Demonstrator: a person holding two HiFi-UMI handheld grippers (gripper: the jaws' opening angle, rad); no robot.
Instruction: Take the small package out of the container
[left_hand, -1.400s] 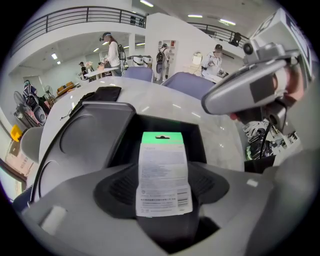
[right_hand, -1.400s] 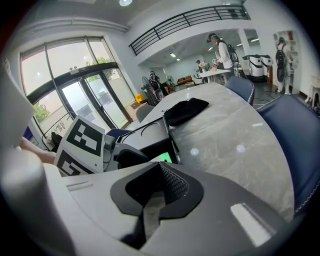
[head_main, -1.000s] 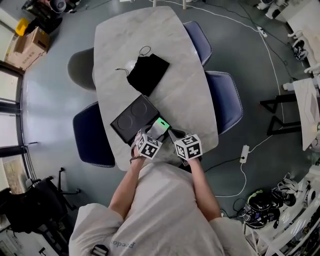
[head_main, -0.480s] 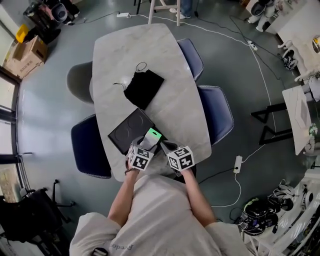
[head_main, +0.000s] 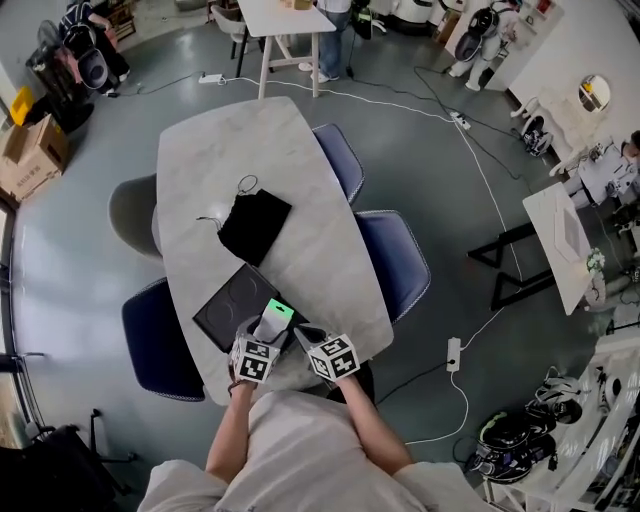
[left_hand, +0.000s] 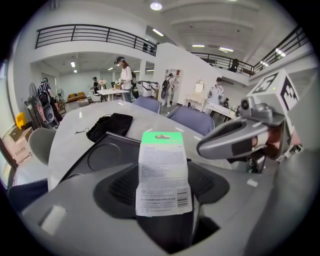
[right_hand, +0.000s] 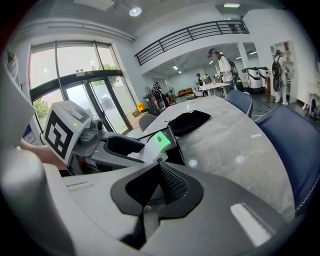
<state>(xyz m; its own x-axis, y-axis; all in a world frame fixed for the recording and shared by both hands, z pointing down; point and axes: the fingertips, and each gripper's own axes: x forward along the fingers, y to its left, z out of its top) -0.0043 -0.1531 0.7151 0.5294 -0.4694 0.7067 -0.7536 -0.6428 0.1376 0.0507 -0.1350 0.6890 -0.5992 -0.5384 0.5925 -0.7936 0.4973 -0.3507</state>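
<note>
Small package (left_hand: 163, 172), green-topped, its fine print unreadable, stands clamped in the left tongs (left_hand: 165, 212) above the worktop (head_main: 300, 235) by the black container (head_main: 222, 312); right tongs (right_hand: 150, 197) closed, empty.

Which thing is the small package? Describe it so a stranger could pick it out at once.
On the grey marble table, look to the near end, where a black tray lies. At its edge the left gripper clamps the small package, a flat white printed card, in its fingers. Its bright green top strip sets it apart from the black tray and the black pouch.
</note>
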